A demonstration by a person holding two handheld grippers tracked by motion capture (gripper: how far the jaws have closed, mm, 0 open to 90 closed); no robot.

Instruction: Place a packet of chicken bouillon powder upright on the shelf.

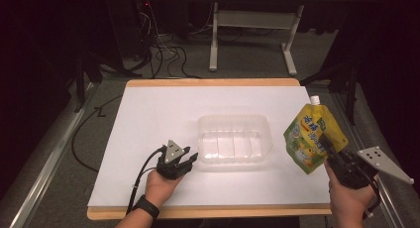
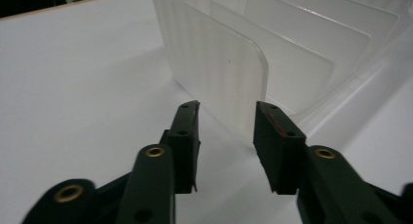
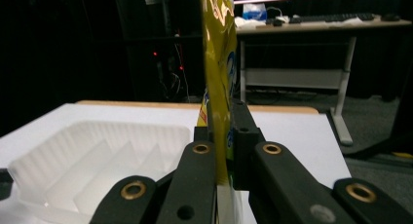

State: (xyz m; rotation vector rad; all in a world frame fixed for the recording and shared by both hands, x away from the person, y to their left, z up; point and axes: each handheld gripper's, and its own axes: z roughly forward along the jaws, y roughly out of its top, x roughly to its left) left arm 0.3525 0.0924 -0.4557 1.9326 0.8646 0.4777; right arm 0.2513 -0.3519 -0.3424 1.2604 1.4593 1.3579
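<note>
right gripper (image 3: pixel 221 151): closest thing in its own view, jaws squeezed right down on the yellow spouted drink pouch (image 1: pixel 313 136), so that one's properly gripped

pouch position: hanging in the air off the right side of the clear plastic tray (image 1: pixel 235 139), white cap up top, body tilted, well clear of the white table sheet (image 1: pixel 148 119)

left gripper (image 2: pixel 226 131): jaws partly apart, holding nothing; in its own view the tray's near corner wall (image 2: pixel 219 73) sits just ahead of the gap. Can't really tell whether a pad is brushing the plastic, the view's too close

tray: empty, ribbed dividers inside, sitting mid-table

risk 1: the grip looks like it's on the pouch's lower part, so the floppy top could swing or fold on the way over and catch the tray rim

risk 2: tray is light and nothing is pinning it, so a bump from the pouch probably skids it

risk 3: if the left jaws close off-target they could flex or tip that thin wall
</note>
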